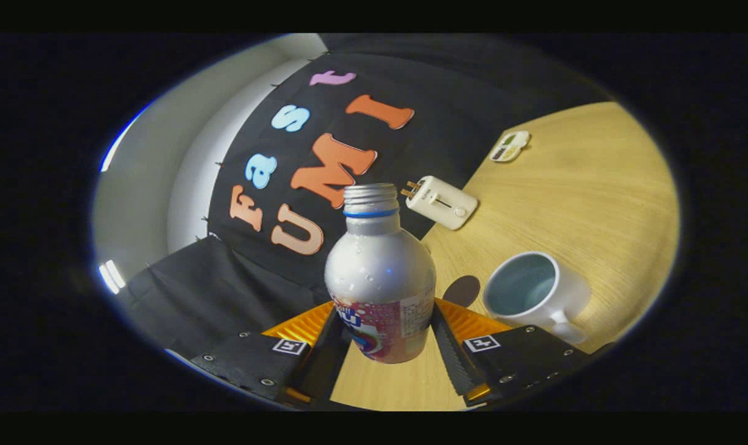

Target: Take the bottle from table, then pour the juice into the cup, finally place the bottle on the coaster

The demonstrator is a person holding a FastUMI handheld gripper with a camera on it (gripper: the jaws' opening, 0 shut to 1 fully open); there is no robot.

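Gripping the uncapped silver metal bottle [380, 278] between both fingers, our gripper [383, 346] tilts it, lifted, toward the white ceramic cup [535, 290] just ahead and to one side. We judge pouring hardly begun; the dark round coaster [462, 290] beside the cup awaits the bottle afterwards.

Quick count: one bottle [380, 278], open-topped, clamped between the two fingers [451, 358] of the one gripper [383, 352], and one white cup [535, 293] on the wooden table [584, 204]. Then one dark round coaster [462, 290] beside the cup, one white plug adapter [442, 202] at the table's edge, and one small flat gadget [510, 146] farther along it.
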